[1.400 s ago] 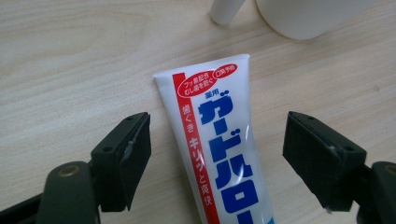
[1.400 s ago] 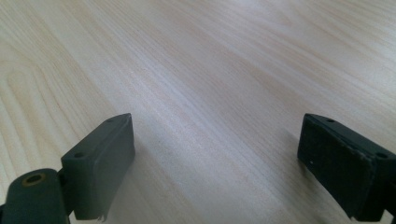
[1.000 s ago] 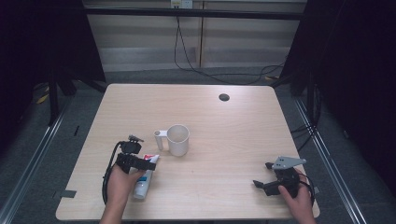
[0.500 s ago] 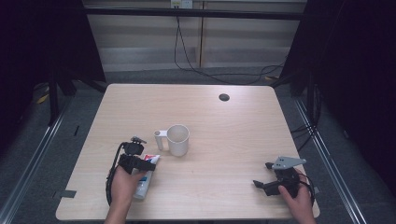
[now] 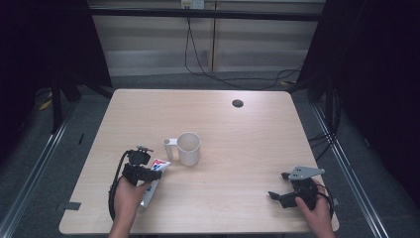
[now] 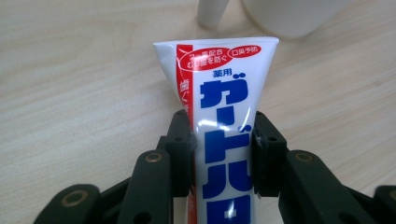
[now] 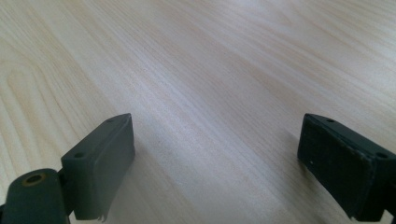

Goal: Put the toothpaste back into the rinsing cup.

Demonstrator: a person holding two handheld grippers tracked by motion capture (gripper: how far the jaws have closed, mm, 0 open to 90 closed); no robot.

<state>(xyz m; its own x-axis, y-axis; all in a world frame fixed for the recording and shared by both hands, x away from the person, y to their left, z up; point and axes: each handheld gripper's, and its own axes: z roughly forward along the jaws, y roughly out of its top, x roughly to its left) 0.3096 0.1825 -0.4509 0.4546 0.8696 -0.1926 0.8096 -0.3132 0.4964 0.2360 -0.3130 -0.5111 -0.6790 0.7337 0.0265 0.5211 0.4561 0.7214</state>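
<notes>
So I've got the left tool (image 6: 223, 154) clamped on the tube (image 6: 223, 112) now, jaws just finished closing on its sides. The grab looks done; lifting it is what's left, I'd guess into the mug (image 5: 188, 148). It's lying flat on the tabletop (image 5: 237, 144), crimped end poking out past the pads toward the mug. Right tool (image 7: 224, 163) sits wide open, nothing in it.

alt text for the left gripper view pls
The left hand-held gripper is shut on a white toothpaste tube with blue and red print, lying on the wooden table. A white mug stands just beyond.
</notes>
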